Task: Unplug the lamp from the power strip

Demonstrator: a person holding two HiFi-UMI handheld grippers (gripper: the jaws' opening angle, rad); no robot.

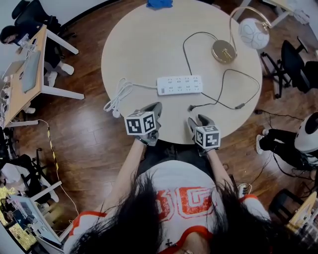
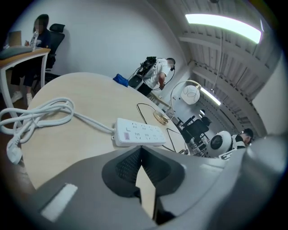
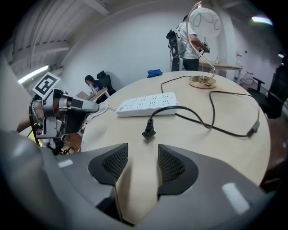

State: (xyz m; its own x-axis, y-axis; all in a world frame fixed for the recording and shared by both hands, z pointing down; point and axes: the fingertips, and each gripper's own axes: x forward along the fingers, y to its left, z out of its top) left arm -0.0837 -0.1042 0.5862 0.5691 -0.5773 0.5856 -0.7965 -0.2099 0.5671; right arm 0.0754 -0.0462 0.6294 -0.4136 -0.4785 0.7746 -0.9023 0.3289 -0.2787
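Note:
The white power strip lies mid-table with no plug in its sockets. The gold lamp stands at the back right. Its black cord ends in a plug lying loose on the table, just in front of the strip. My right gripper is open at the near edge, a short way behind the plug, with only bare tabletop between its pads. My left gripper is shut on nothing, short of the strip.
The strip's white cord coils at the left rim of the round table. A blue cloth lies at the far edge. The black cord carries an inline switch. Desks, office chairs and people surround the table.

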